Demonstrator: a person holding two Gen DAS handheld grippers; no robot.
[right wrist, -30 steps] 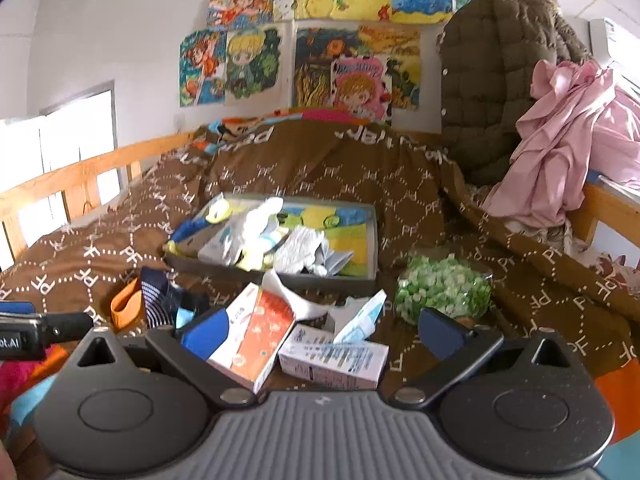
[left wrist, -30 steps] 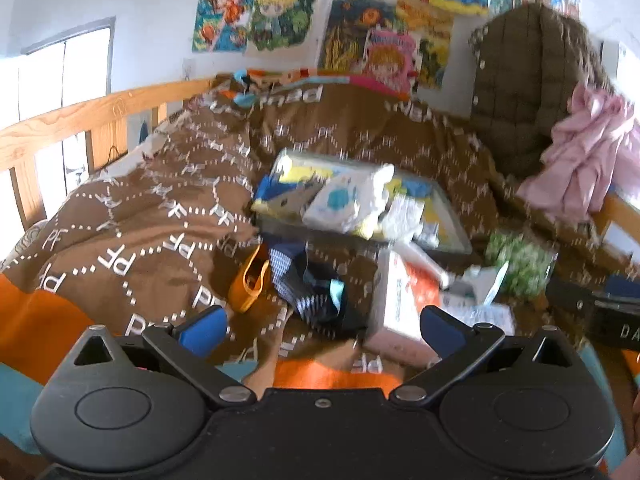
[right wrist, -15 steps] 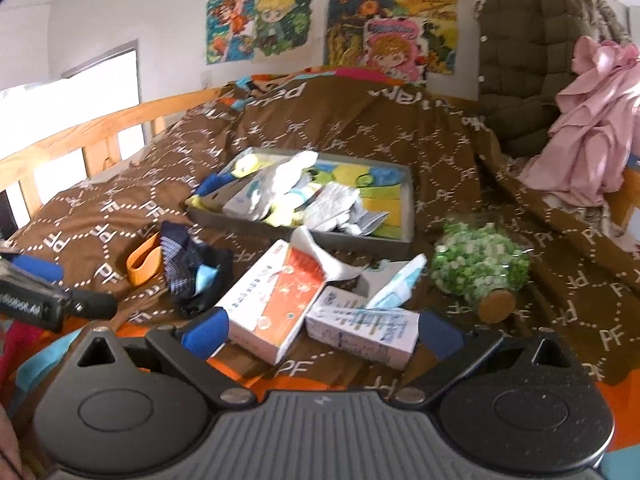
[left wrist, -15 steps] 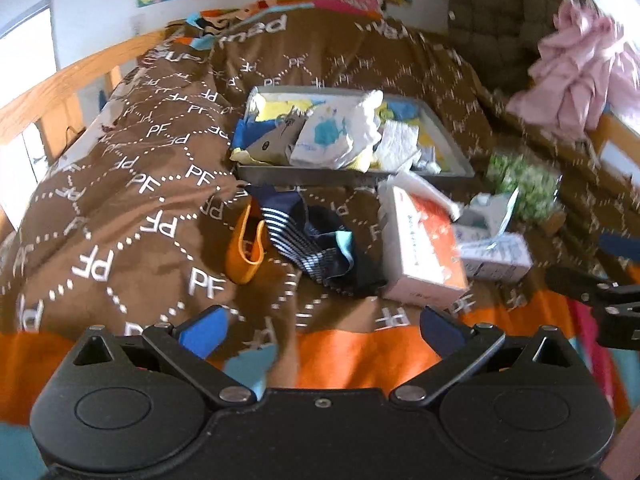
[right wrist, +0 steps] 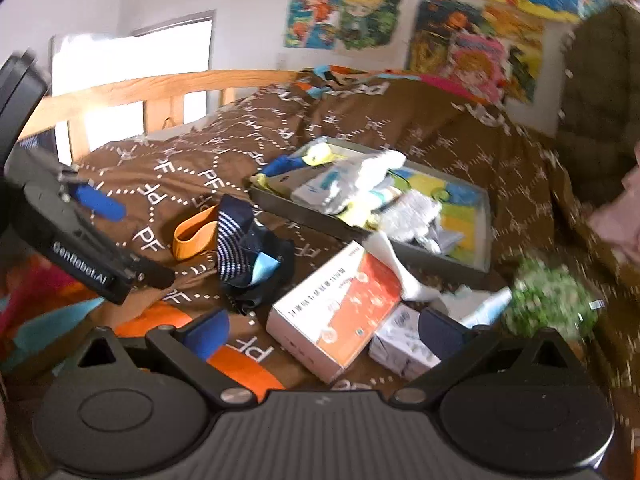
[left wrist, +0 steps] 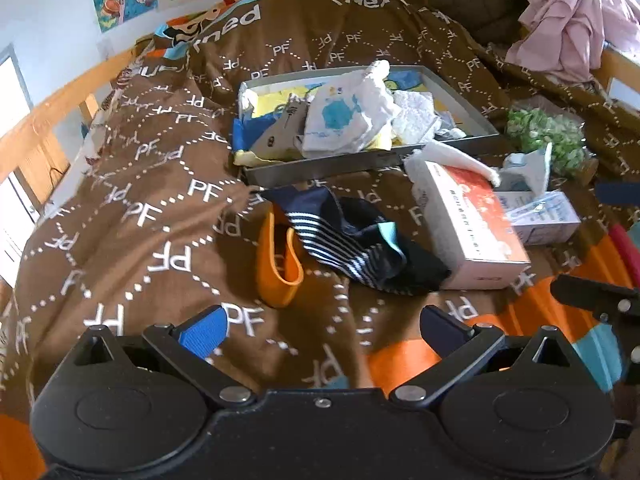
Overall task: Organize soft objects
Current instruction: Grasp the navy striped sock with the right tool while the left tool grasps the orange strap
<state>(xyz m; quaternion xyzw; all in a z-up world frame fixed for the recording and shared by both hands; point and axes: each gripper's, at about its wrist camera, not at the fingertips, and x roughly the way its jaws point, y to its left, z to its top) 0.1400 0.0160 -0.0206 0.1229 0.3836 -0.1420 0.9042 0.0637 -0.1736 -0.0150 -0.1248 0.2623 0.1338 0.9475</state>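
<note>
Both cameras dipped closer; brown bedspread (left wrist: 160, 184) fills view, posters (right wrist: 344, 12) behind.

Both hand-held grippers (left wrist: 320, 328) (right wrist: 324, 328) agape, empty.

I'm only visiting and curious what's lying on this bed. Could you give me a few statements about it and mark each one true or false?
1. The striped sock lies inside the grey tray. False: it lies on the brown blanket, in front of the tray.
2. The orange band lies beside the sock. True.
3. The left gripper holds a cloth. False: it is open and holds nothing.
4. The right gripper is open. True.
5. The red-and-white box stands upright. False: it lies flat.
</note>
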